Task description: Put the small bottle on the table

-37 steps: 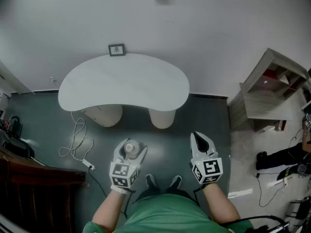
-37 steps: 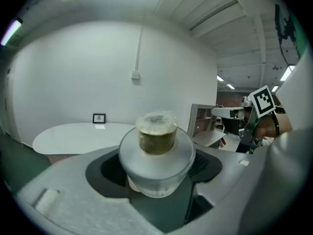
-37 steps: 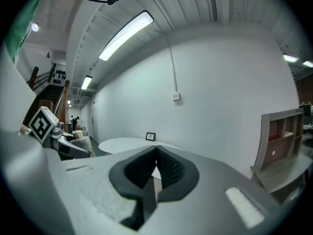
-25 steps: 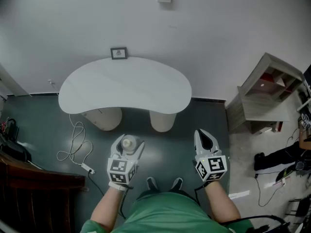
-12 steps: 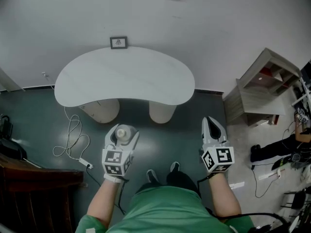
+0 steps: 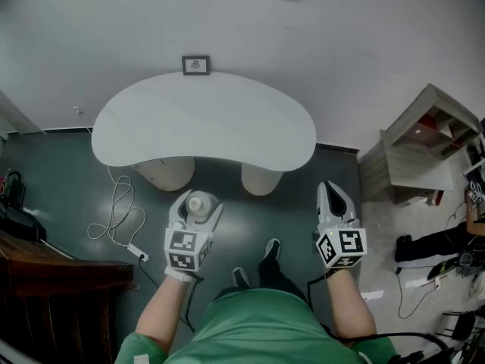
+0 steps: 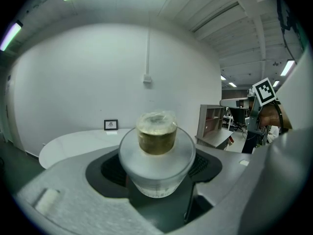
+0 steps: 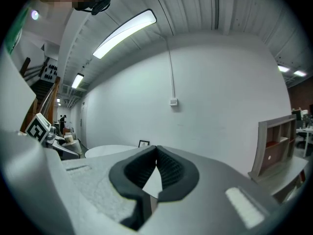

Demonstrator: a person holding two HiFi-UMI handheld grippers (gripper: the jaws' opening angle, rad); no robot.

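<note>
The small bottle (image 6: 199, 203) sits in the left gripper (image 6: 198, 196), before the near edge of the surface (image 6: 204, 120). The right gripper (image 6: 332, 190) is to its right, with a shelf unit (image 6: 424, 154) farther right.

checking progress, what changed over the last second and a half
The person has stepped closer, bringing the left gripper and its small bottle nearer the table. Nothing was taken or let go: the left gripper stays shut on the bottle, the right gripper shut and empty.
</note>
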